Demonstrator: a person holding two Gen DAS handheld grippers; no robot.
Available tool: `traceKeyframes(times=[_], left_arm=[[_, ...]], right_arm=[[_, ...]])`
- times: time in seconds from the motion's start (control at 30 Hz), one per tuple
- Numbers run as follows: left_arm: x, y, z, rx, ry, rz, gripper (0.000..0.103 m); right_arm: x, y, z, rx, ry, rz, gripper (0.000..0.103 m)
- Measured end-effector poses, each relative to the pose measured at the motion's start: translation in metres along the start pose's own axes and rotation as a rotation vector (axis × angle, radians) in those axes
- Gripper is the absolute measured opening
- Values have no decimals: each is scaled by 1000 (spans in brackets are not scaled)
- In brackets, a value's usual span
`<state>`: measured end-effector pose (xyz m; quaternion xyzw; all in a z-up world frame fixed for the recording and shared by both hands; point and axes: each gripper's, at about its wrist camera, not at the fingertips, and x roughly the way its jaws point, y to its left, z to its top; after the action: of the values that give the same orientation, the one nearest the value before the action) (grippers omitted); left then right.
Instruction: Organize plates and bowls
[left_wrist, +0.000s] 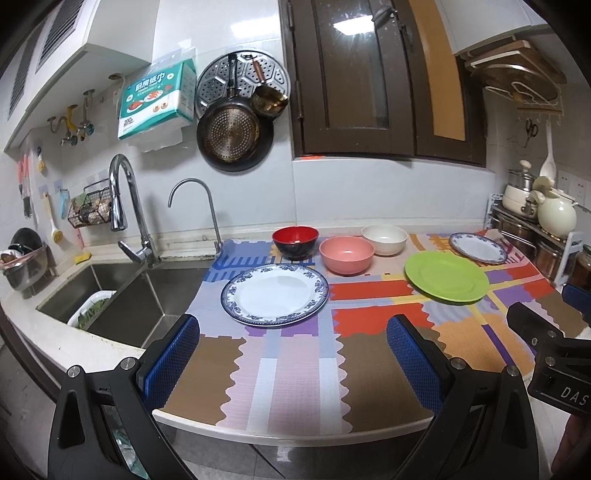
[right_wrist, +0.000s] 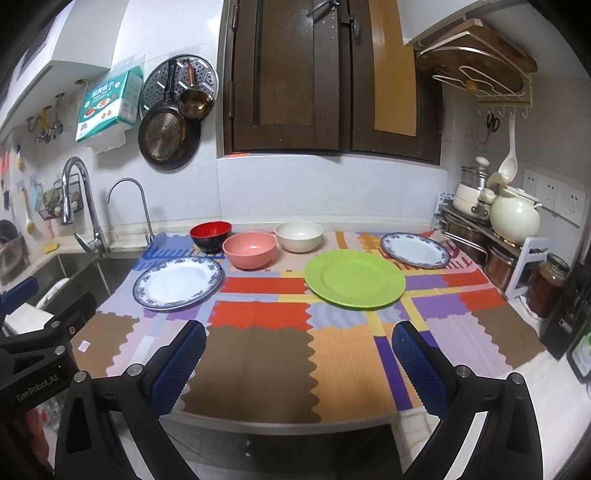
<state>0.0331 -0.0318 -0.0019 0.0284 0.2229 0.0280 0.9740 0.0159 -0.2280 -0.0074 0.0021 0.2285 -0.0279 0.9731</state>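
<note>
Scanning from the sink side rightward, we are finding the large blue-rimmed plate lying flat on the patterned mat that covers the counter. Behind it the red-and-black bowl, the pink bowl and the cream bowl are standing upright in a loose row, near one another; whether any touch, we cannot tell. Further right the green plate is lying flat, and the small blue-rimmed plate is sitting near the pot rack.

We are judging the blue-rimmed plates to be ceramic: stiff, glossy, slippery and breakable, best pinched at the rim. The green plate and pink bowl are looking lighter, perhaps plastic. The bowls are offering a wall to grip, one finger inside and one outside.

Nothing is stacked yet. We are holding the left claw low over the mat's near edge, fingers spread wide and empty, aimed toward the large plate. The right claw is hovering likewise, gaping and empty, facing the green plate.
</note>
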Motion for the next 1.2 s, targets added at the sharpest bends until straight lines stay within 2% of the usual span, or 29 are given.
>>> traceKeyframes(times=[0.13,0.27,0.5,0.77,0.93,1.2], left_arm=[[5,-2,-3,-22,-7,56,103],[12,3,-4,-50,24,96,103],[34,28,4,-70,39,174,103],[89,73,23,-70,105,156,103],[128,98,36,-40,134,142,103],[188,131,46,-29,203,115,103]], right_arm=[[17,-5,3,-11,10,55,102],[32,-4,7,-23,26,102,102],[60,16,22,-63,58,164,102],[110,58,44,-55,125,193,102],[147,87,60,-37,155,159,102],[198,119,67,6,239,117,102]])
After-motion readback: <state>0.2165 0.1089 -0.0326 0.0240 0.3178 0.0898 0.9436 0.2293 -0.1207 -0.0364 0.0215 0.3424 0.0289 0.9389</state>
